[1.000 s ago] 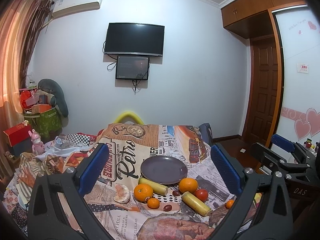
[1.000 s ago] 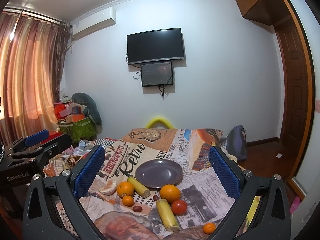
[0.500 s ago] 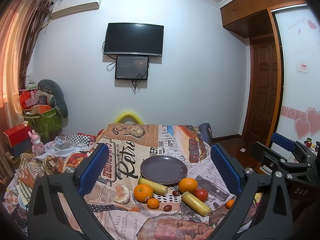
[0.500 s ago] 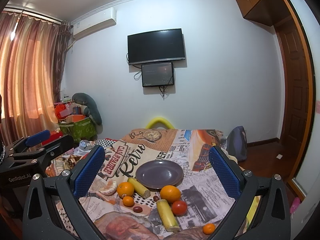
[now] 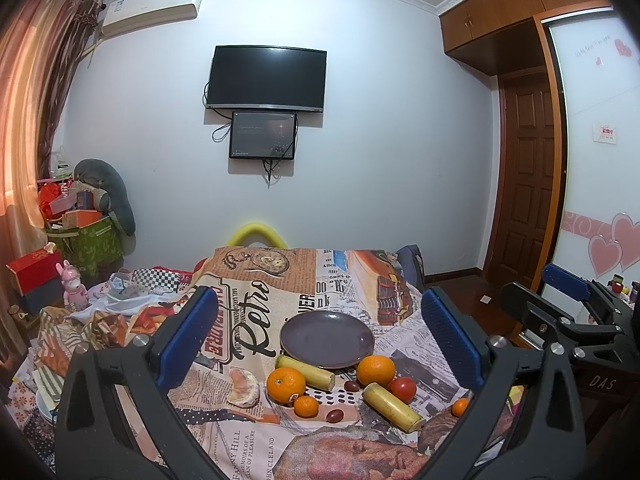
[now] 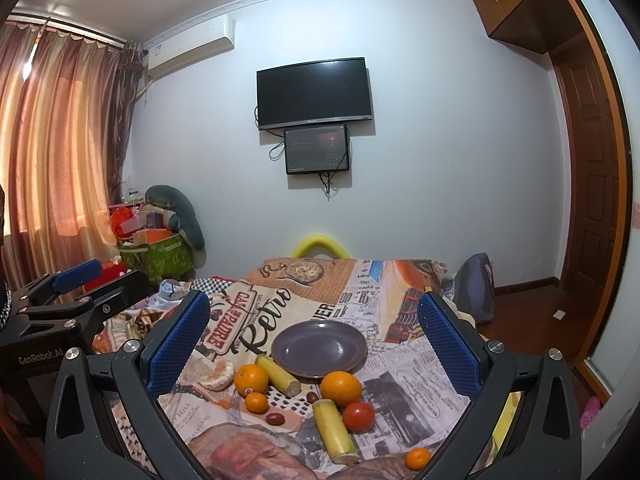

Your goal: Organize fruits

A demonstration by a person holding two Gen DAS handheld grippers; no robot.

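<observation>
**Grippers poised wide above scattered fruit**

The left gripper (image 5: 316, 340) hangs above the near edge of the printed tablecloth (image 5: 248, 304), its blue-padded jaws spread wide and holding nothing; the right gripper (image 6: 314, 340) hovers beside it, equally agape and empty.

From left to right in the left wrist view, the fruit lies loose on the cloth in front of an empty purple plate (image 5: 327, 339): a peeled citrus piece (image 5: 243, 386), a large orange (image 5: 286, 385) with a mandarin (image 5: 306, 406) just before it, a short banana piece (image 5: 306, 372) touching the plate's rim, a dark date (image 5: 334, 415), a second orange (image 5: 376, 370), a longer banana piece (image 5: 394, 402), a tomato (image 5: 403, 389) and, well apart at the far right, a small mandarin (image 5: 460, 407).

The oranges look firm and round, likely to roll unless gripped across their middle. The peeled piece and tomato appear soft, calling for a light squeeze; the banana pieces seem best taken across their width, mid-length.
</observation>
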